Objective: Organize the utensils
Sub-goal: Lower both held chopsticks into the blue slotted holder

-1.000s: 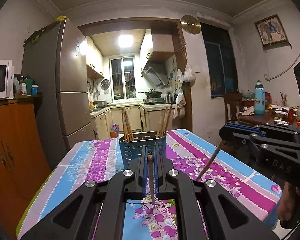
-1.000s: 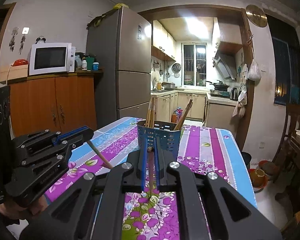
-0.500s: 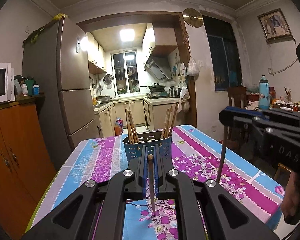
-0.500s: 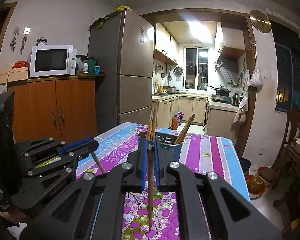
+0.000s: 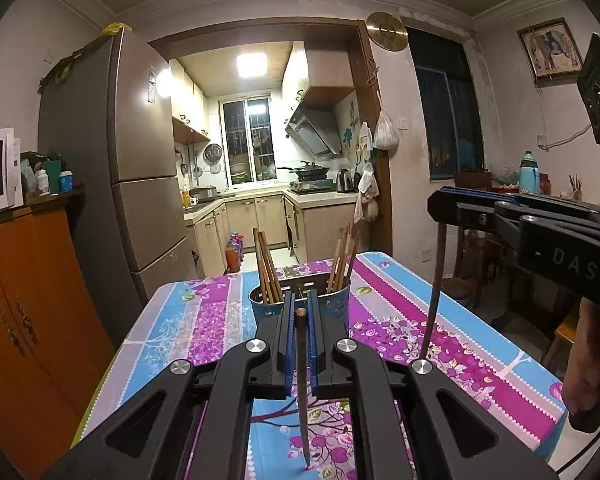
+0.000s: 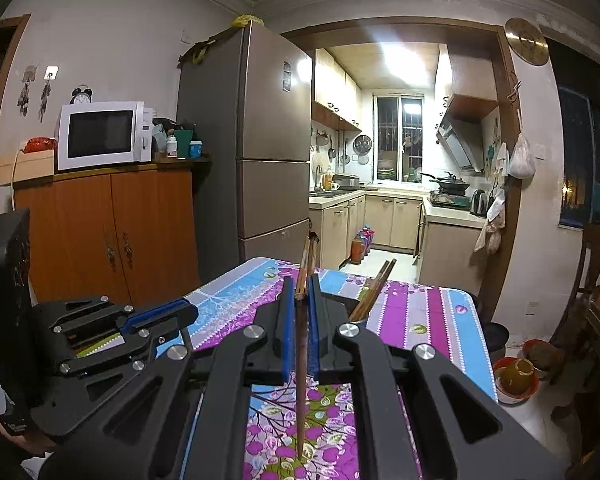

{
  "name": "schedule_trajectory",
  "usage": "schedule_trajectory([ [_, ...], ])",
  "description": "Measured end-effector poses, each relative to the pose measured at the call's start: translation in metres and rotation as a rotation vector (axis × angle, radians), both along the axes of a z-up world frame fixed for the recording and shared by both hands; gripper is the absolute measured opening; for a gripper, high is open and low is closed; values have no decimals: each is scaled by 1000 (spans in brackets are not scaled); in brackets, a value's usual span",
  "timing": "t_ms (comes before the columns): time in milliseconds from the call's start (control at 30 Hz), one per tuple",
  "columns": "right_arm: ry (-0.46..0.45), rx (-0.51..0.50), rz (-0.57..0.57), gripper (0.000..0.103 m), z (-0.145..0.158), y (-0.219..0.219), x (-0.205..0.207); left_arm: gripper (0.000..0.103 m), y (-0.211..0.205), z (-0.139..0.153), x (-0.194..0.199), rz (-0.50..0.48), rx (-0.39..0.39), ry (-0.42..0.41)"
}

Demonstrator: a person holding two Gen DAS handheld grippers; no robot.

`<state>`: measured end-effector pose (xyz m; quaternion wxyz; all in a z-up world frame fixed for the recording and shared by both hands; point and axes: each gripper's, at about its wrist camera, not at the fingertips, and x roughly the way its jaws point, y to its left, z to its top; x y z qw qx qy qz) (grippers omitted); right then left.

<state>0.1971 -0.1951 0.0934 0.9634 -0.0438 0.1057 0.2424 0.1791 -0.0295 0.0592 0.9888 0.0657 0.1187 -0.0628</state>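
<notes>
In the left wrist view, the left gripper (image 5: 300, 316) has its jaws closed tight on a dark chopstick (image 5: 302, 380), clamped near its blunt upper end. The stick hangs close to upright, its long axis running straight down from the jaws, with the thin tip just above or at the flowered cloth of the table (image 5: 188, 320); I cannot tell whether it touches. The blue utensil holder (image 5: 332, 308) stands directly ahead of the jaws, just beyond the fingertips, already holding two bunches of chopsticks that lean outward left and right. Its rim looks about level with the jaws, so the stick's tip probably has to come up above the rim before it can go forward and in. At the right of this view, the right gripper (image 5: 444, 208) is pinched shut on a second chopstick (image 5: 432, 300), also hanging steeply, tip toward the table.

In the right wrist view, the right jaws grip that second chopstick near its top, and its long axis again runs almost straight down. The holder sits dead ahead but mostly hidden behind the fingers; only its leaning sticks show. The left gripper is low at the left here, its stick barely visible. Both grippers seem about equally near the holder.
</notes>
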Motion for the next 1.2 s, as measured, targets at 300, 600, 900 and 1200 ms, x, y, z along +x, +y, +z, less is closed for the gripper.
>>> schedule_trajectory([
  [300,4,1,2,5,16,4,25,7,2,15,21,1,12,-11],
  [600,-10,-2,10,5,38,9,48,7,4,36,52,4,15,-20],
  [900,-2,-2,3,5,55,12,84,7,4,69,87,-6,-4,-47],
  [1200,-18,31,-5,5,87,11,122,7,-1,105,122,-13,-7,-86],
])
